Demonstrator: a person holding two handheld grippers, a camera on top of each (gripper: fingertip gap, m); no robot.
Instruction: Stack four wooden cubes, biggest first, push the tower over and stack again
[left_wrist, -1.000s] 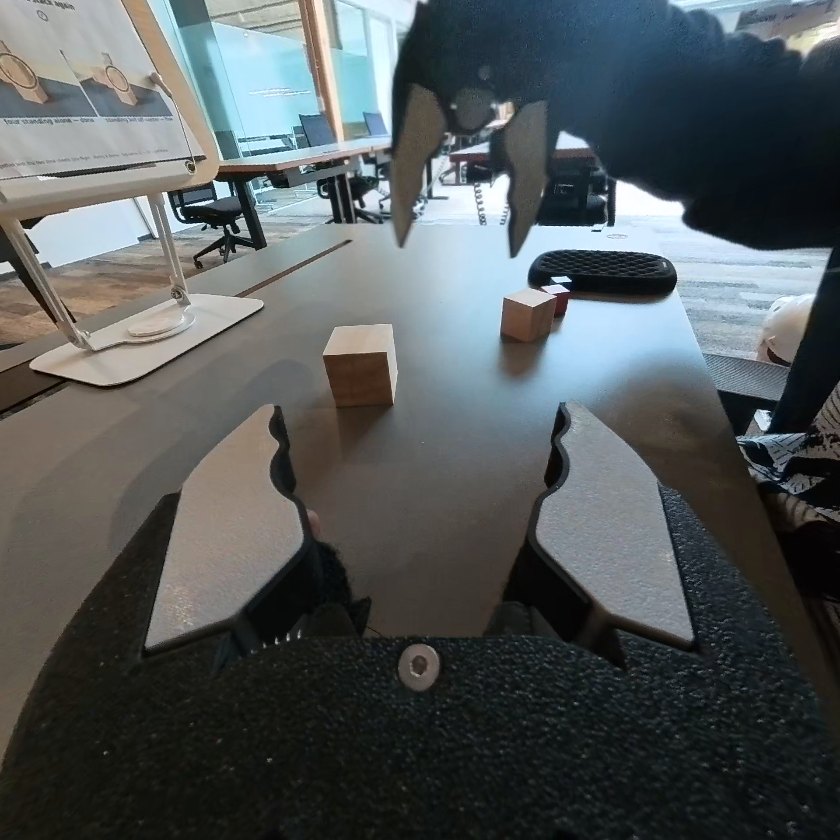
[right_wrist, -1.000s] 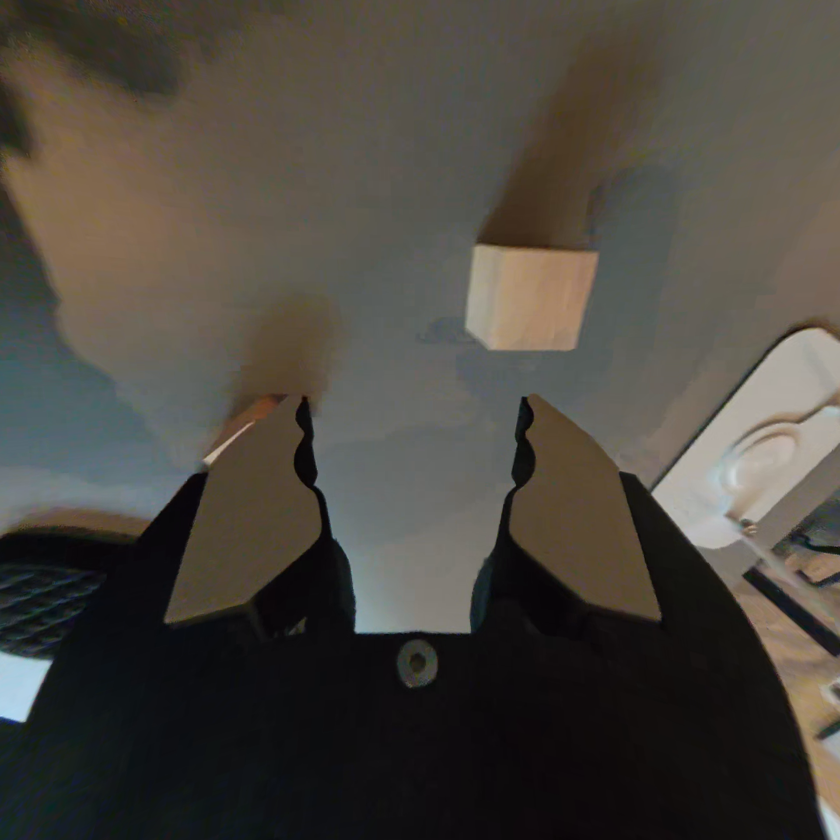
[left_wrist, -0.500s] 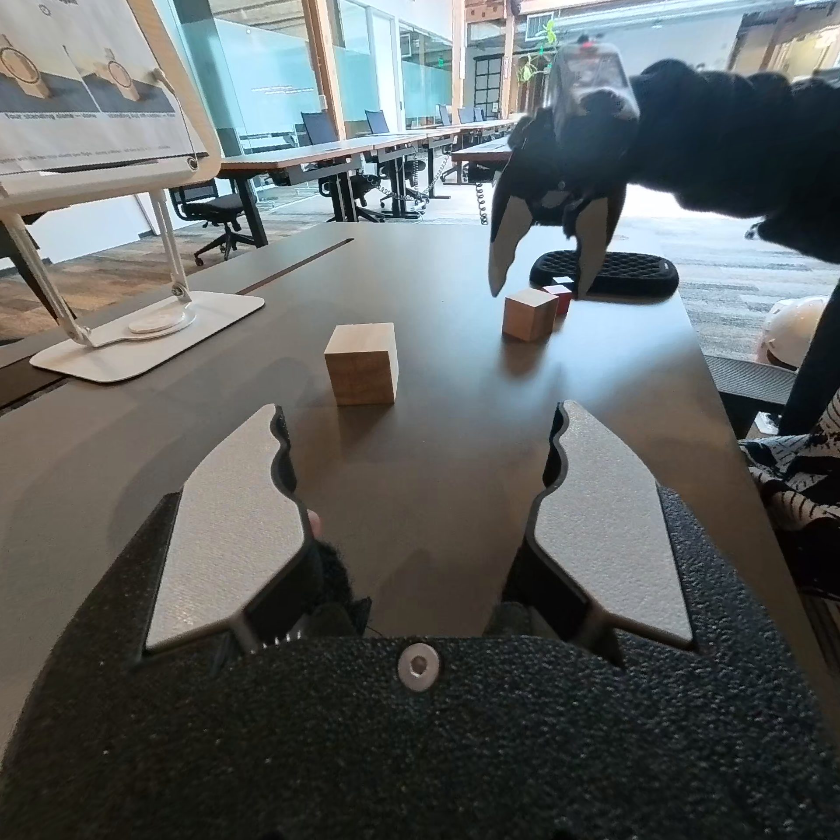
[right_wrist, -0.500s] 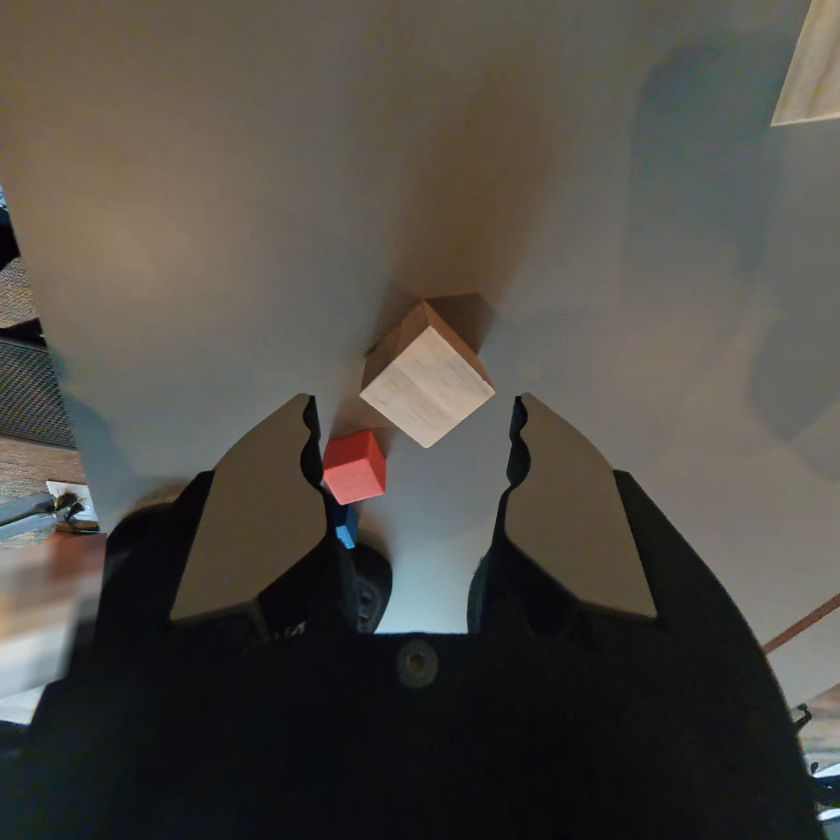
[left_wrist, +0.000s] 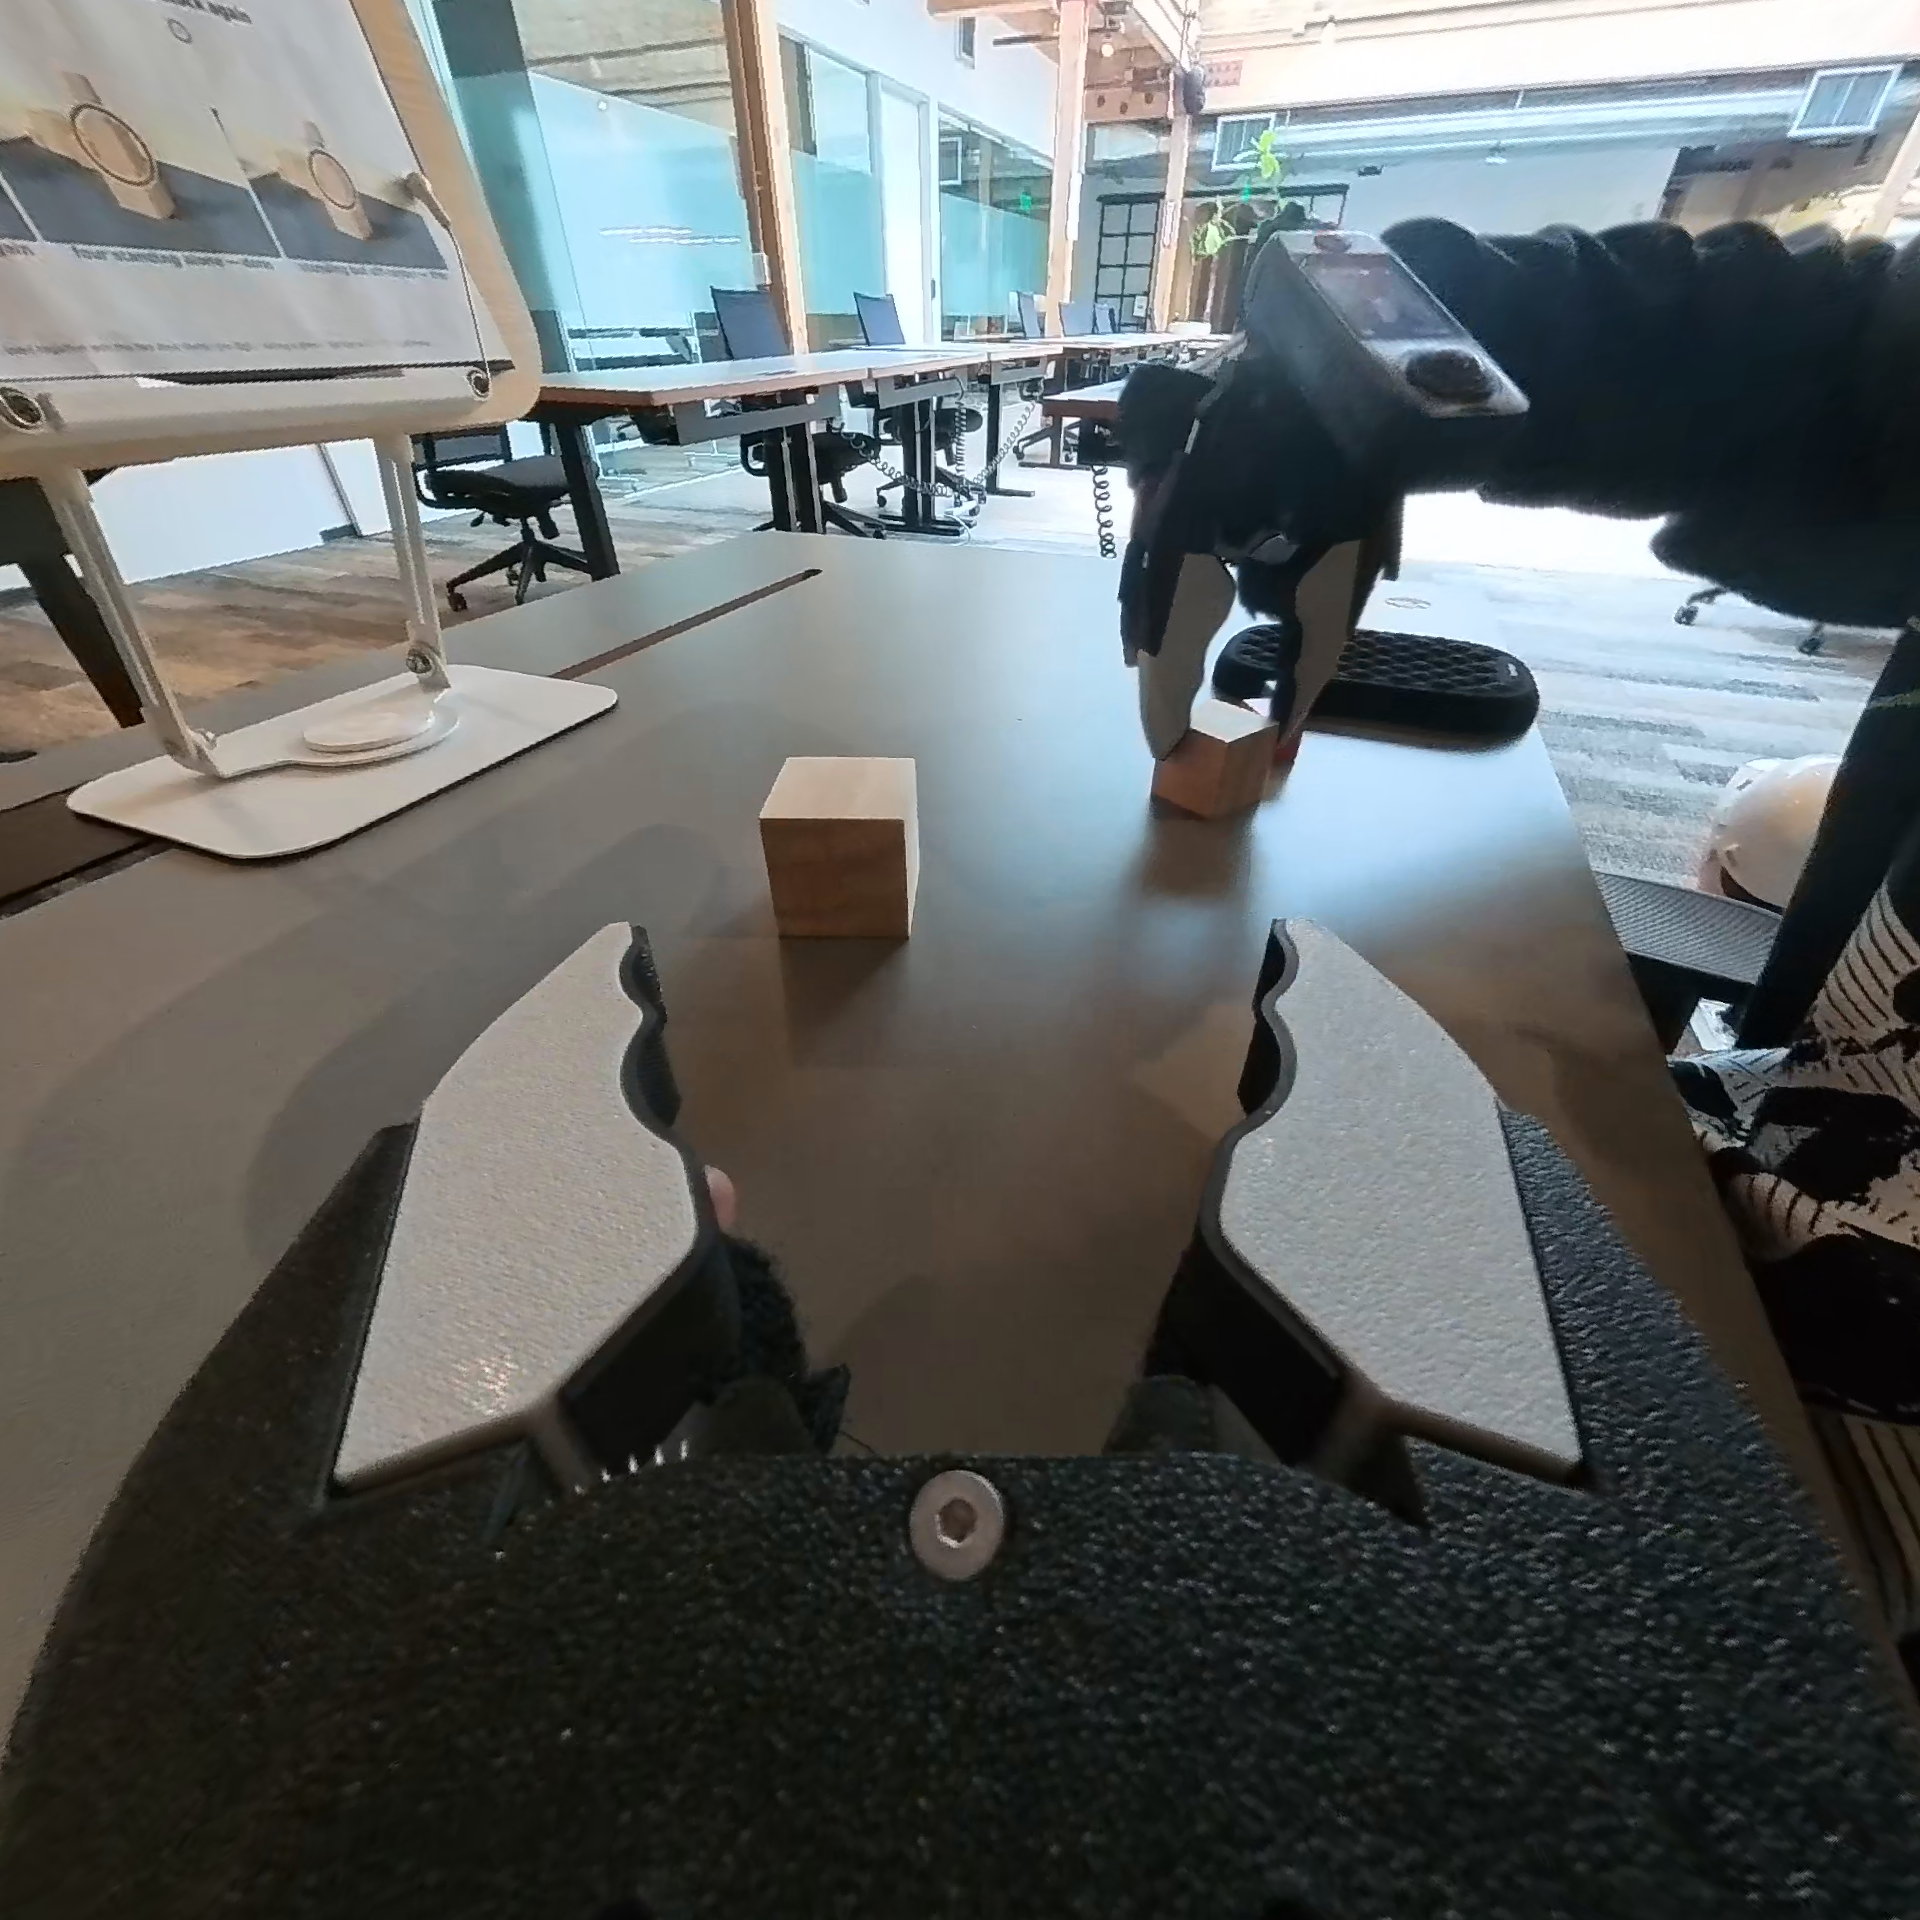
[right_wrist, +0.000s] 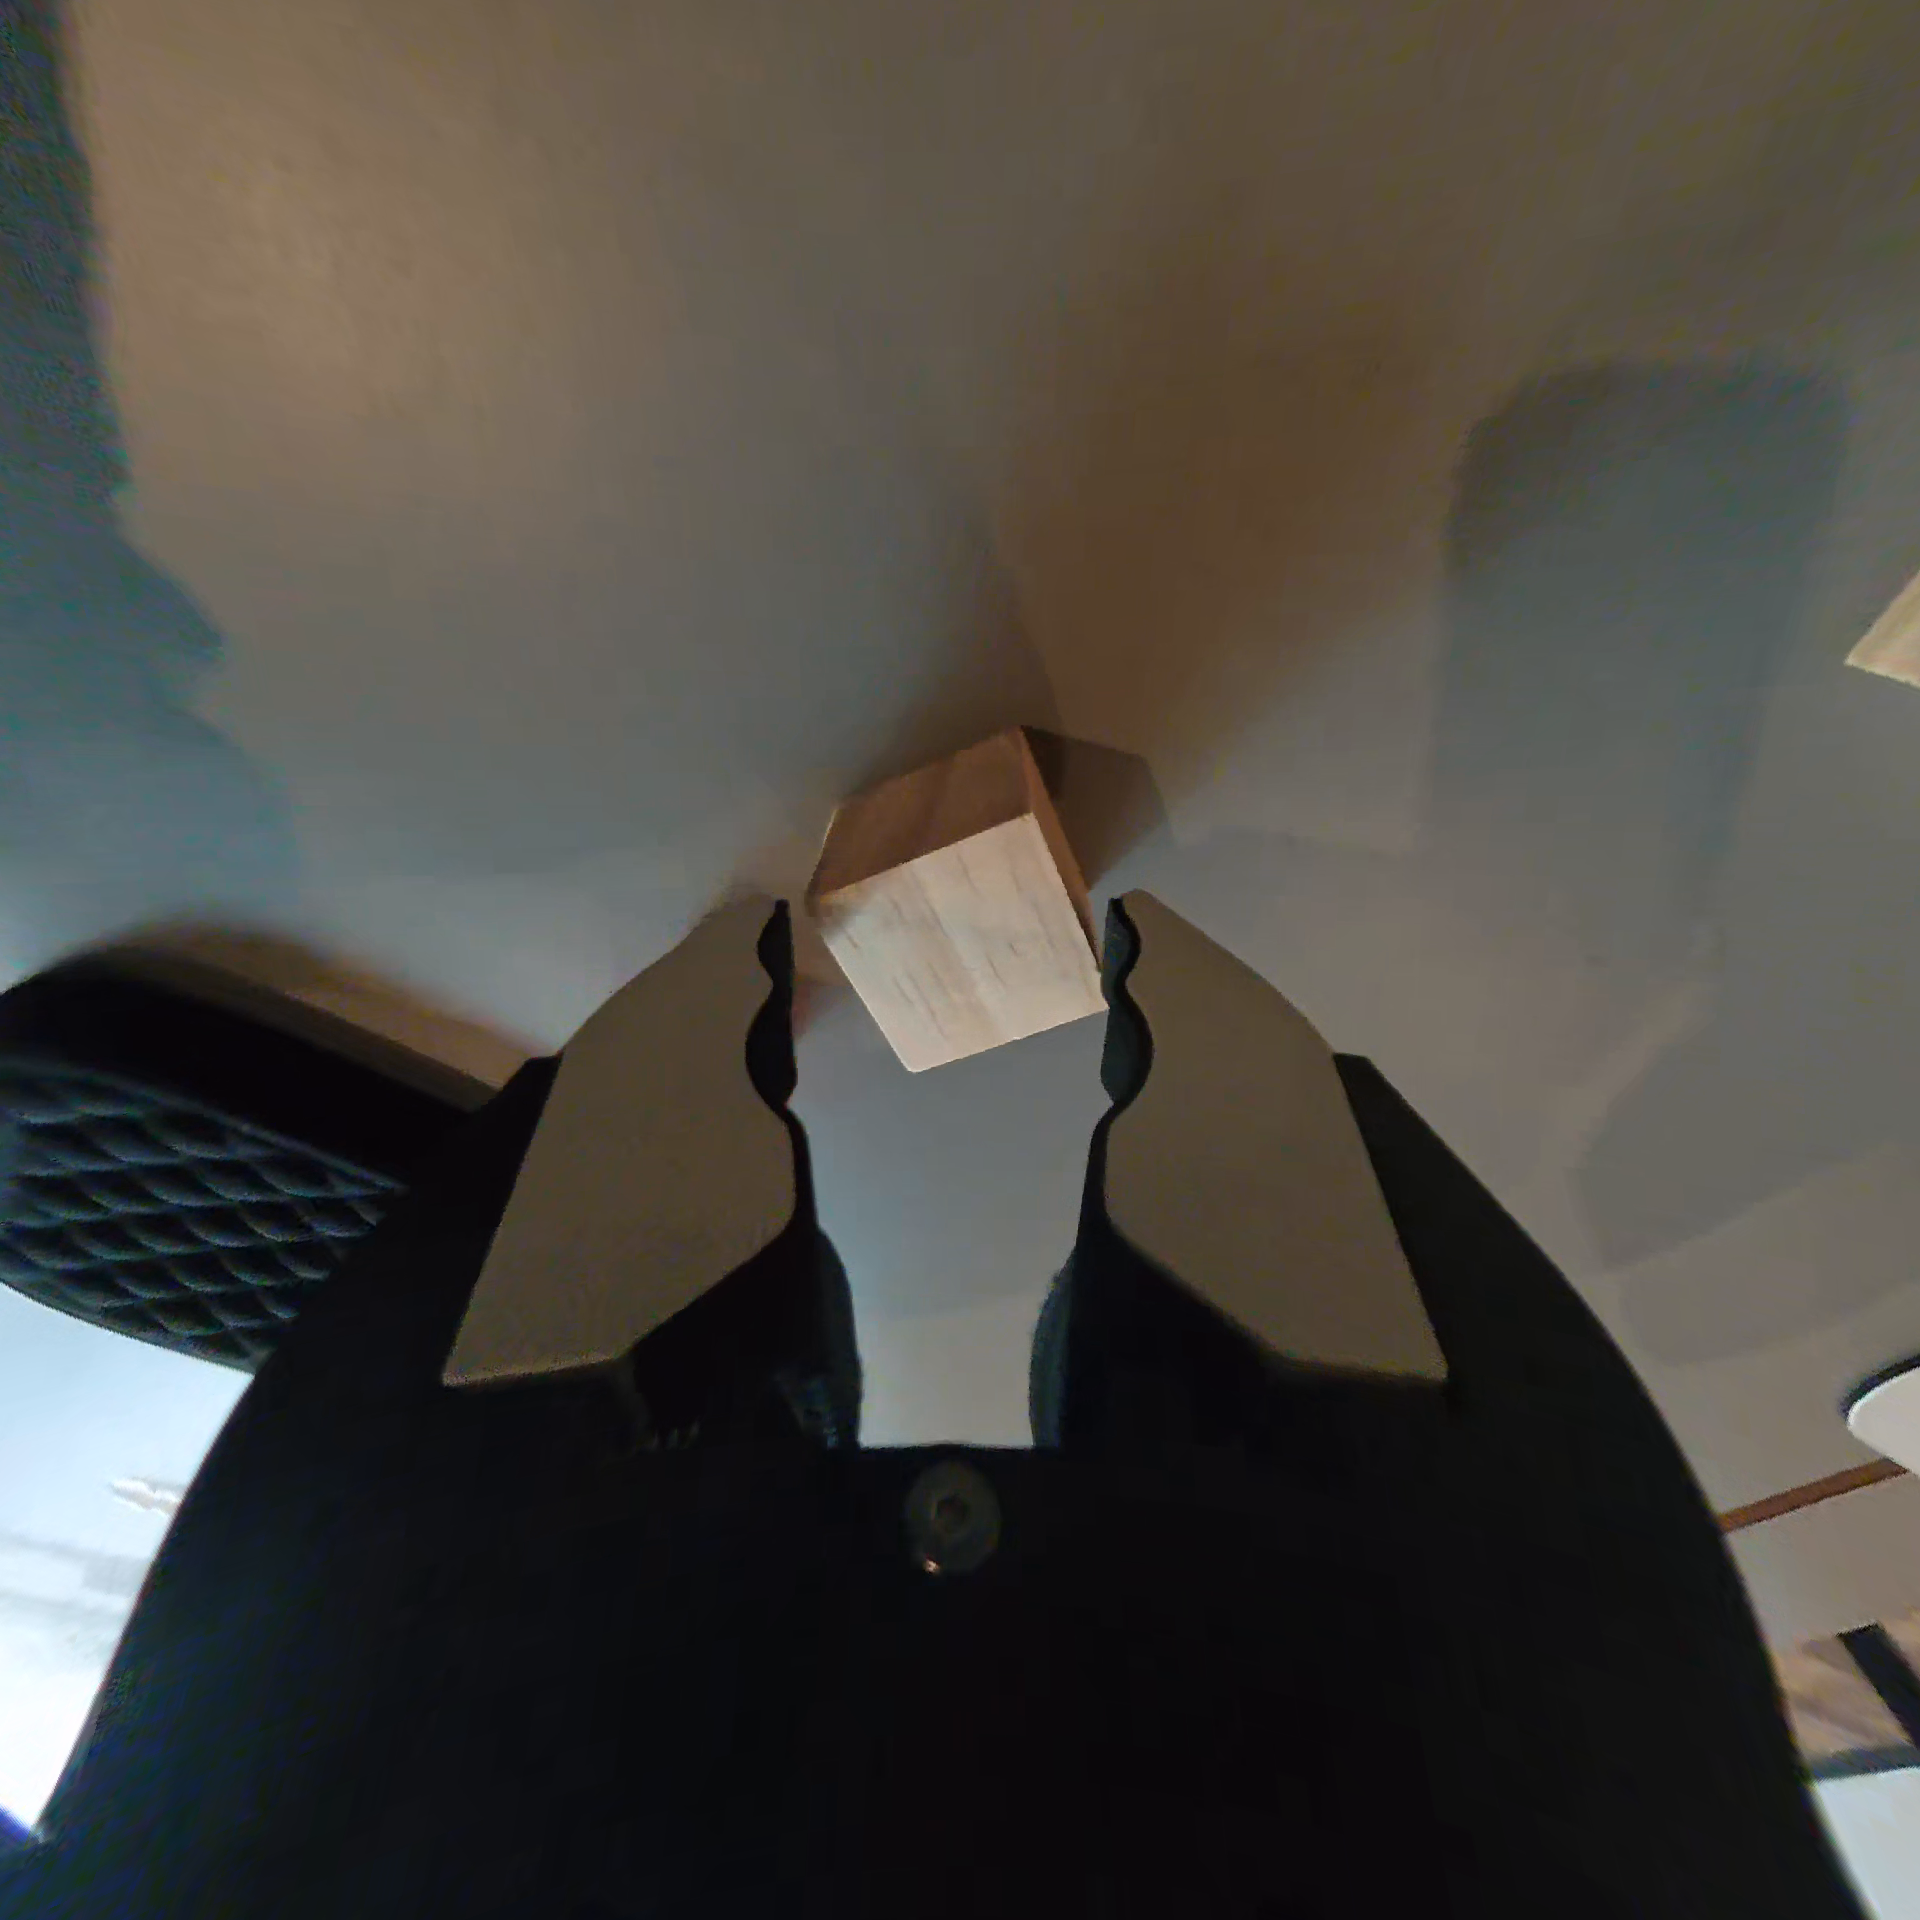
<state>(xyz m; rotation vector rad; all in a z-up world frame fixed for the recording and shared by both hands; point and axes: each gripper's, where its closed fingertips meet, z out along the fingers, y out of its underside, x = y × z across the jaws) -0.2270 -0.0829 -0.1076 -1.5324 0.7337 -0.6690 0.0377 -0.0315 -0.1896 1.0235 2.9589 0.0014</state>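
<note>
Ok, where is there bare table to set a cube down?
Bare table between the large cube and the left gripper, and between that cube and the white stand base. Crowded by the black mat, where the right gripper straddles the smaller cube.

Big cube (left_wrist: 840, 860) mid-table (left_wrist: 987, 1091); smaller cube (left_wrist: 1214, 769) behind-right; stand (left_wrist: 343, 764) left.

The right gripper (left_wrist: 1226, 727), seen raised above the table a second ago, has been lowered onto the smaller wooden cube (left_wrist: 1214, 771) at the far right. Its fingers (right_wrist: 1205, 1122) have been drawn closer together and are now set either side of the cube (right_wrist: 961, 961); contact appears to be made, though this cannot be confirmed. The red cube (left_wrist: 1286, 750) has been largely hidden behind one finger.
</note>
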